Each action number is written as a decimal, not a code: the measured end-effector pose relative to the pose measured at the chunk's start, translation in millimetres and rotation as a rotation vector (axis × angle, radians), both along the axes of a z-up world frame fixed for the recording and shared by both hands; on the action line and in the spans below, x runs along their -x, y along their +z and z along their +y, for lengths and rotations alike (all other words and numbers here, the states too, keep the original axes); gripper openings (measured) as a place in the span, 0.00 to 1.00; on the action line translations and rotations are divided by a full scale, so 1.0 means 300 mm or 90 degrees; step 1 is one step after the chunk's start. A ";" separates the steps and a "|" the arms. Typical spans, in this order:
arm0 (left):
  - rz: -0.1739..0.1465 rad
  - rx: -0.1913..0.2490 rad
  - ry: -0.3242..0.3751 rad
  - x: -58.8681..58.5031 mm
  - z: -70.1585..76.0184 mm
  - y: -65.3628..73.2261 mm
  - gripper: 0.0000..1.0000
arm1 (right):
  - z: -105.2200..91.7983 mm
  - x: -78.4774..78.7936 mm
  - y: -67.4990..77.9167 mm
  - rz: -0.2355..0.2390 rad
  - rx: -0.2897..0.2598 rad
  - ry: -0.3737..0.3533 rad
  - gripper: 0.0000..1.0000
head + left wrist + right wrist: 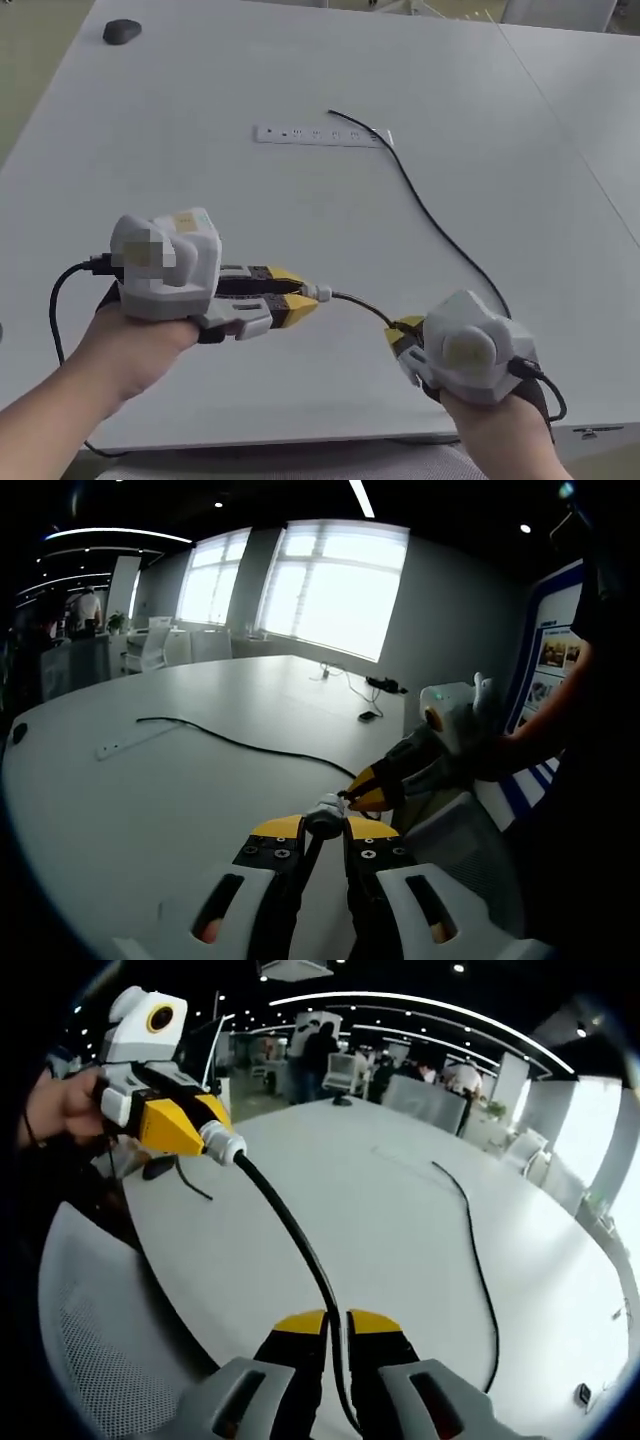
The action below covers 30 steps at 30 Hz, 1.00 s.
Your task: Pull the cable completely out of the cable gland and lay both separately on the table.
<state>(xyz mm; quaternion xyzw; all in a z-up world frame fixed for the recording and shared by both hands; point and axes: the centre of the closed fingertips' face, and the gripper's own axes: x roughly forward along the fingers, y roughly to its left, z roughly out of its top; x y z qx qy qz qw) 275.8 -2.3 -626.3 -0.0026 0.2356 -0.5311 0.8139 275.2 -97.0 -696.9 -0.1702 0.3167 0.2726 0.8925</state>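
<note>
left tongs (325, 830) clamped on white cable gland (323, 811), right tongs (338, 1322) pinching its black cable (298, 1238), above table (200, 190)

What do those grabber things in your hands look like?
The left gripper and right gripper each have a chunky white plastic body, black jaws with yellow tips, and a black wire trailing from the back. Both forearms are bare.

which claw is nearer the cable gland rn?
Left. The left claw is shut on the cable gland itself; the right claw grips the cable further along, apart from the gland.
</note>
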 end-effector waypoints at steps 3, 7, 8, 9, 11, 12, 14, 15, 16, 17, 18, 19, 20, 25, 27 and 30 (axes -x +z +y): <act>0.001 -0.002 -0.002 0.000 0.000 -0.004 0.15 | 0.019 0.000 0.045 -0.027 0.012 0.026 0.10; 0.001 -0.005 -0.004 0.002 -0.003 -0.008 0.15 | 0.069 0.024 0.098 -0.046 0.030 0.082 0.14; 0.001 -0.006 -0.004 0.002 -0.003 -0.008 0.15 | 0.079 0.026 0.111 -0.052 0.031 0.090 0.14; 0.000 -0.007 -0.004 0.001 -0.003 -0.008 0.15 | 0.094 0.025 0.130 -0.065 0.032 0.099 0.15; 0.002 -0.005 -0.004 0.001 -0.003 -0.008 0.15 | 0.114 0.026 0.146 -0.070 0.036 0.110 0.17; 0.002 -0.006 -0.003 -0.001 -0.002 -0.008 0.15 | 0.129 0.023 0.159 -0.081 0.047 0.126 0.16; 0.002 -0.006 -0.003 -0.003 -0.002 -0.008 0.15 | 0.154 0.013 0.185 -0.105 0.064 0.149 0.15; 0.002 -0.006 -0.003 -0.002 -0.002 -0.007 0.15 | 0.170 0.009 0.194 -0.111 0.068 0.162 0.14; 0.003 -0.006 -0.004 -0.002 -0.002 -0.007 0.15 | 0.175 0.007 0.197 -0.114 0.069 0.166 0.13; 0.002 -0.007 -0.005 -0.001 -0.003 -0.007 0.15 | 0.190 0.002 0.205 -0.122 0.077 0.181 0.12; 0.002 -0.007 -0.005 0.000 -0.003 -0.007 0.15 | 0.198 -0.003 0.209 -0.127 0.083 0.187 0.12; 0.002 -0.008 -0.006 0.001 -0.003 -0.007 0.15 | 0.208 -0.010 0.211 -0.135 0.092 0.196 0.12; 0.003 -0.008 -0.007 0.004 -0.003 -0.006 0.15 | 0.215 -0.011 0.210 -0.137 0.094 0.204 0.12; 0.001 -0.010 -0.009 0.012 -0.007 -0.002 0.15 | 0.237 -0.009 0.196 -0.136 0.107 0.236 0.09; 0.001 -0.009 -0.009 0.013 -0.008 -0.001 0.15 | 0.253 0.001 0.200 -0.139 0.097 0.250 0.09; 0.002 -0.008 -0.012 0.016 -0.012 0.002 0.15 | 0.258 0.007 0.187 -0.139 0.114 0.264 0.06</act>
